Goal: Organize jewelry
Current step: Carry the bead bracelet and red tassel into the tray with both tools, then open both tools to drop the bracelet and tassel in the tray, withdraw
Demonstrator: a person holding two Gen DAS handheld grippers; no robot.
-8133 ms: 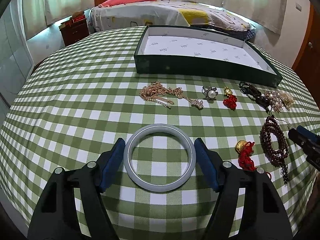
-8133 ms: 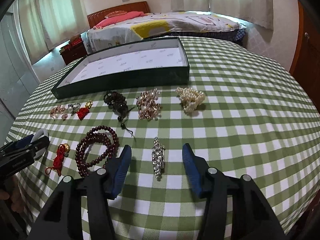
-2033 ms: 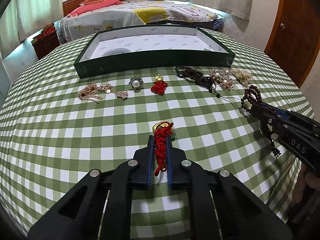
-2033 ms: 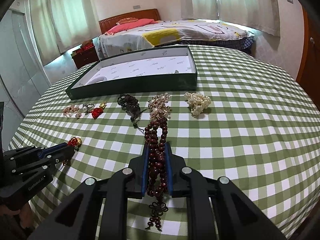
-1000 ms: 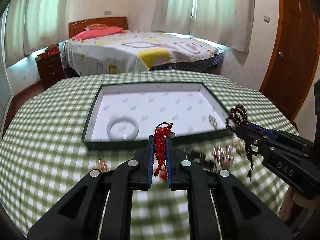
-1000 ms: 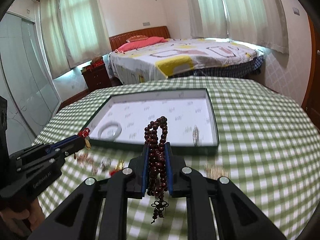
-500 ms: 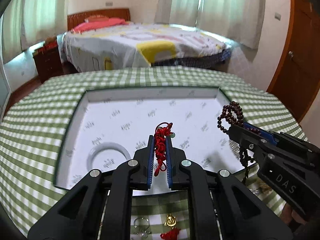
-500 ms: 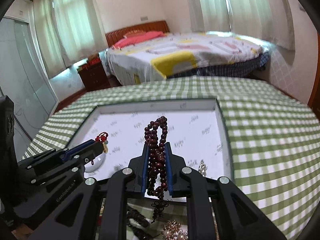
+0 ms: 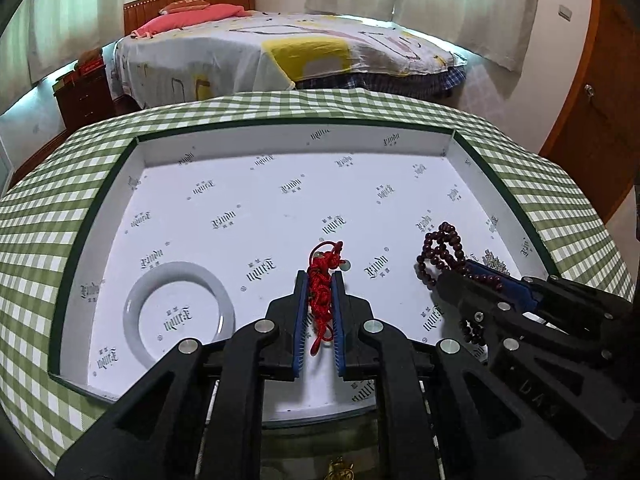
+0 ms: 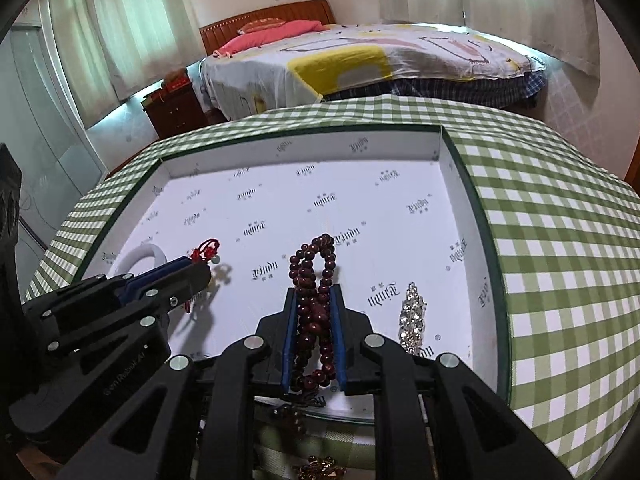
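Observation:
My left gripper [image 9: 319,276] is shut on a red knotted cord charm [image 9: 322,280] and holds it over the middle of the white-lined green tray [image 9: 100,196]. My right gripper [image 10: 314,292] is shut on a dark red bead bracelet [image 10: 314,272] and holds it over the tray's [image 10: 468,184] right half. It also shows in the left wrist view [image 9: 442,276]. The left gripper shows at the left of the right wrist view [image 10: 200,270]. A pale bangle [image 9: 178,312] lies in the tray's near left corner. A rhinestone piece [image 10: 412,314] lies near the tray's right wall.
The tray sits on a round table with a green checked cloth [image 9: 36,216]. Gold and beaded jewelry [image 10: 320,470] lies on the cloth in front of the tray, mostly hidden under the grippers. A bed [image 9: 288,52] stands beyond the table.
Both grippers have moved forward and down over the tray, still shut on the red charm and the bead bracelet. The tray now fills both views.

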